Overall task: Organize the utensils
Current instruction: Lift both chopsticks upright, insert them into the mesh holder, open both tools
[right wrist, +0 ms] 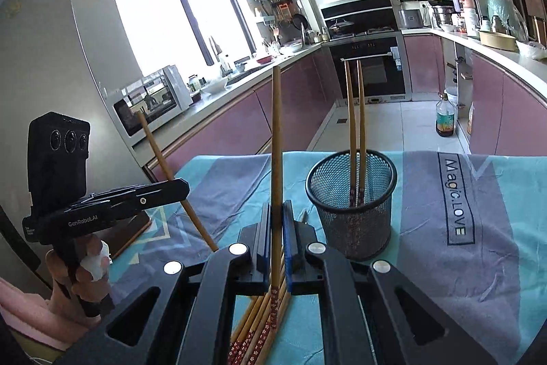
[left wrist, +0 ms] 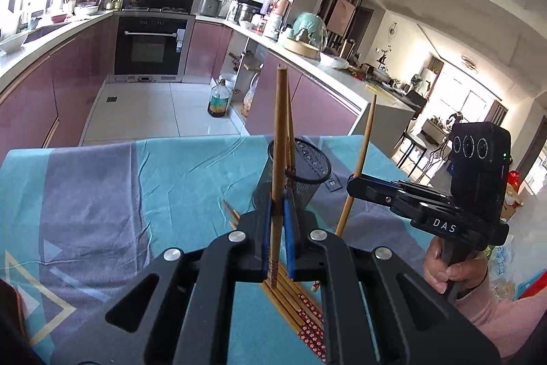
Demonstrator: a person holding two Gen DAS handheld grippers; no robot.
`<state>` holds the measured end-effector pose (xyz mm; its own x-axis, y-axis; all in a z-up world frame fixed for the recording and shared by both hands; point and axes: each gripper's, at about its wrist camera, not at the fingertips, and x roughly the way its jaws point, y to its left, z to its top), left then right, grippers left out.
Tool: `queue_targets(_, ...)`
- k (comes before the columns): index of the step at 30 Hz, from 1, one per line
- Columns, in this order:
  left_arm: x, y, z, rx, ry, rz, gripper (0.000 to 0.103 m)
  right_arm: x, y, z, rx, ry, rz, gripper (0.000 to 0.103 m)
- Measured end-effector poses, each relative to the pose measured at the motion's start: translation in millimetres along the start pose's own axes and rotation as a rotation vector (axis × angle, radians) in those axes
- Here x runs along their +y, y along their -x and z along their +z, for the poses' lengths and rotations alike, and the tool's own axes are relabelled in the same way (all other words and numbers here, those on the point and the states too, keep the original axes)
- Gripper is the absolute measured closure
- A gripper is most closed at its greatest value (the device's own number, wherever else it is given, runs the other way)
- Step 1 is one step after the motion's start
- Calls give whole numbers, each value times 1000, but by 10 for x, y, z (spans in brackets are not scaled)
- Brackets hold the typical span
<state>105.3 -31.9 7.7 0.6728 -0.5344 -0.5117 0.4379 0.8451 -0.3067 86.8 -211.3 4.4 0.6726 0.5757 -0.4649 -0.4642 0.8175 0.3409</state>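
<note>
My left gripper (left wrist: 277,211) is shut on a wooden chopstick (left wrist: 279,132) and holds it upright above the table. It also shows in the right wrist view (right wrist: 177,187), its chopstick (right wrist: 160,153) tilted. My right gripper (right wrist: 276,218) is shut on another upright chopstick (right wrist: 276,139); it shows in the left wrist view (left wrist: 355,183) with its chopstick (left wrist: 364,142). A black mesh holder (right wrist: 354,211) stands just right of the right gripper with two chopsticks (right wrist: 355,132) inside; it also shows in the left wrist view (left wrist: 301,170). Several loose chopsticks (right wrist: 259,324) lie on the cloth below both grippers, also in the left wrist view (left wrist: 297,300).
The table carries a teal and grey cloth (right wrist: 478,211). A dark wooden-edged object (right wrist: 133,228) lies at the table's left edge. Beyond are pink kitchen cabinets (left wrist: 68,84), an oven (left wrist: 150,47) and an oil bottle (left wrist: 218,98) on the floor.
</note>
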Motion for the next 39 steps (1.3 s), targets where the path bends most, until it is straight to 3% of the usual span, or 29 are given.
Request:
queue_targets(14, -297, 3, 822, -152, -49, -49, 96, -61, 262, 687, -167, 81, -74, 98)
queue_targets(22, -374, -316, 1095, -131, -68, -34, 96, -282, 187, 900, -211, 84, -153, 98)
queue_targets(27, -390, -655, 1036, -39, -87, -20, 96, -440, -37, 841, -149, 61, -171, 98)
queue_targets(33, -313, -1022, 845, 79, -112, -17, 96, -550, -363, 691, -10, 40, -176, 98)
queue_targets(39, -206, -1209, 791, 118, -108, -23, 96, -573, -534, 661, 66, 25, -191, 98)
